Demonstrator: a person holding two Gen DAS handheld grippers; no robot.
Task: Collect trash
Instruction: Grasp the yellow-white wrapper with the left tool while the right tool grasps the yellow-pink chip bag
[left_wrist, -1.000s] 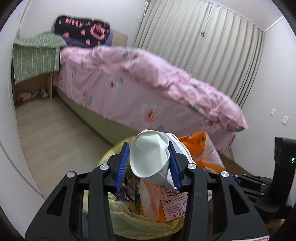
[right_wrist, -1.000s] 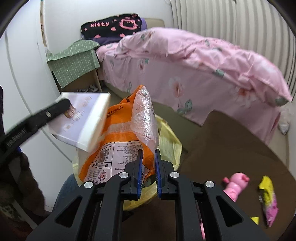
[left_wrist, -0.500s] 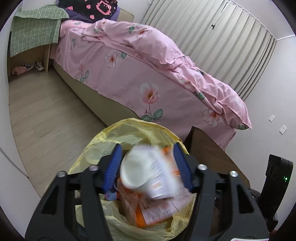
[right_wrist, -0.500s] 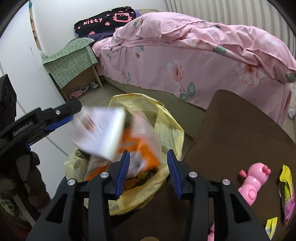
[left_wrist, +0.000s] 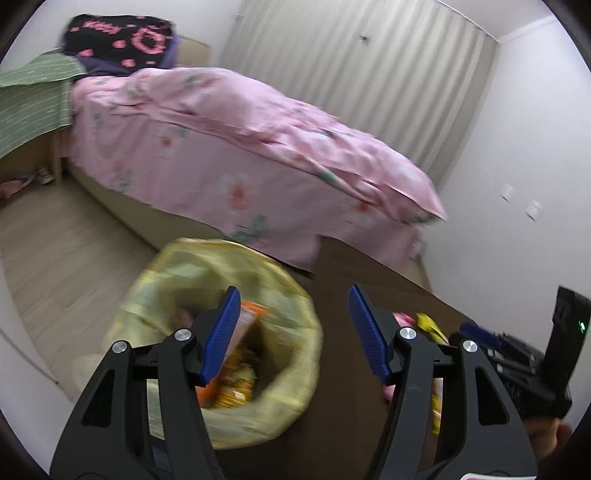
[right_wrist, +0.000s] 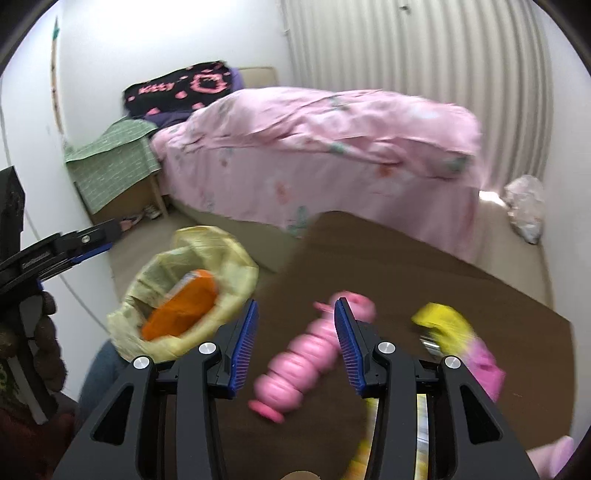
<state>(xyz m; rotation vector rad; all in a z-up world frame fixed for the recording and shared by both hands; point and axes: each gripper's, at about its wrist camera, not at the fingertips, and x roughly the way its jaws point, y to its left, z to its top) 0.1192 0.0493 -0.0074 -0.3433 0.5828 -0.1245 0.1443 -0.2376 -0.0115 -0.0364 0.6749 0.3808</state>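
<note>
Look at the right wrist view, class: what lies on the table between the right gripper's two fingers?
A pink toy lies between the open right gripper fingers on the brown table.

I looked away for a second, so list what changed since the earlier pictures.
Both let go: the left hand-held gripper dropped its white carton and the right hand-held gripper its orange bag into the yellow trash bag. Both now stand open; the right has swung over the pink toy on the brown table. Toy and yellow wrapper stayed put.
</note>
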